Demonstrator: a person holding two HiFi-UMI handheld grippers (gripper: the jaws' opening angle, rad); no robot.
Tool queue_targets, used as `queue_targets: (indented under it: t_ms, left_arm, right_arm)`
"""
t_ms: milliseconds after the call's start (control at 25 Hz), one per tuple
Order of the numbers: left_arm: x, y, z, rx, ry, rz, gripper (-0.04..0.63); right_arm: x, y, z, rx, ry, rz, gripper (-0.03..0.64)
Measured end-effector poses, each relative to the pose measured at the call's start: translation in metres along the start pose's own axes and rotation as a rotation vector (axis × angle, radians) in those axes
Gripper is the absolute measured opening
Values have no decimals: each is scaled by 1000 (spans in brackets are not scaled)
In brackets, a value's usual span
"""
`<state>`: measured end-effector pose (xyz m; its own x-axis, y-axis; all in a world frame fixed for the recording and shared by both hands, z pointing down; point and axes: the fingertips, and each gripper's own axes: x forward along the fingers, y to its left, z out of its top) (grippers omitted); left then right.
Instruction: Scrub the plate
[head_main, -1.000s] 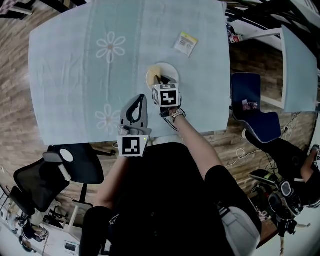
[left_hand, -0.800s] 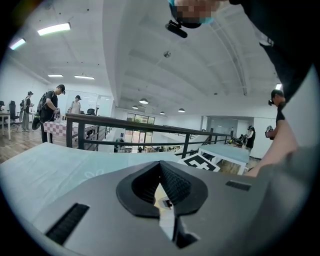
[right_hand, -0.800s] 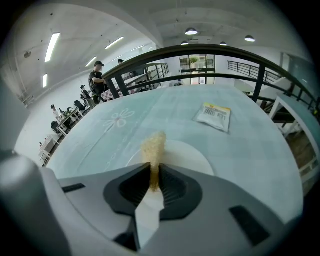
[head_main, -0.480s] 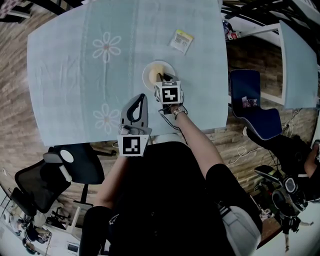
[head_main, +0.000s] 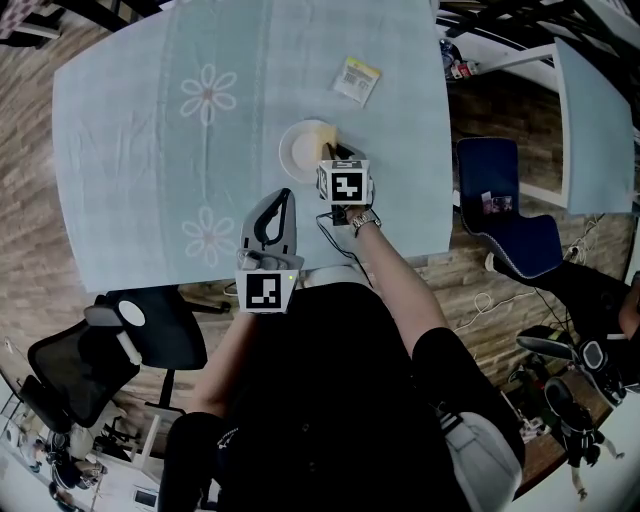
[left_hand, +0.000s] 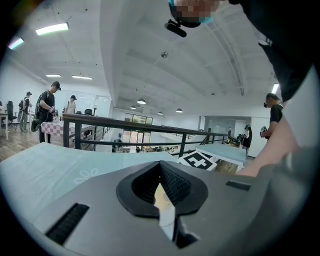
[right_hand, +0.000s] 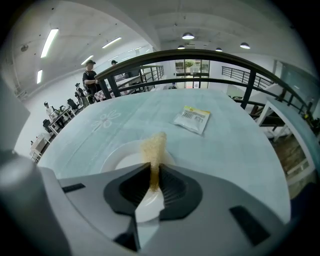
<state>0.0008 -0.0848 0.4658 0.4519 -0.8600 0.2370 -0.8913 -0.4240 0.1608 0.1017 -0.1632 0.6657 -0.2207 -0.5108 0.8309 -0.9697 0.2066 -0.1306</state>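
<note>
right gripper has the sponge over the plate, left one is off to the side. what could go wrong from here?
1. Nothing holds the white plate: the left gripper is shut, empty and apart from it. Scrubbing could slide the plate across the tablecloth.
2. The right gripper pinches only the near end of the yellow sponge, and most of it sticks out. Under pressure it may fold or pull free.

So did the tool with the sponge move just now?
Yes. The right tool holding the sponge slid rightward across the plate, from over its middle to its right edge.
</note>
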Motion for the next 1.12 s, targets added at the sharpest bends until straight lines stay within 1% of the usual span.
queue_targets:
  t_ms: [240, 400, 480, 560, 760, 920, 1040, 1120]
  left_arm:
    - [-1, -9, -1, 9, -1, -11, 12]
    - [0, -15, -3, -7, 10, -15, 12]
    - [0, -18, -2, 6, 2, -25, 12]
    - [0, -20, -2, 16, 2, -35, 12]
    - [2, -23, -3, 12, 7, -53, 12]
    - [2, -24, -2, 18, 4, -70, 12]
    - [3, -24, 0, 25, -3, -78, 12]
    - [3, -23, -1, 13, 5, -74, 12]
  right_arm:
    - [-7, -16, -2, 7, -6, -25, 52]
    - [-11, -24, -2, 11, -16, -36, 51]
    - [-14, -27, -2, 15, -20, -44, 52]
    - [-17, -30, -3, 24, -25, -54, 51]
    - [-25, -39, -3, 50, -38, -77, 52]
    - [-35, -41, 1, 76, -71, -88, 52]
    - [-44, -38, 5, 93, -102, -76, 51]
    - [-48, -31, 9, 99, -120, -54, 51]
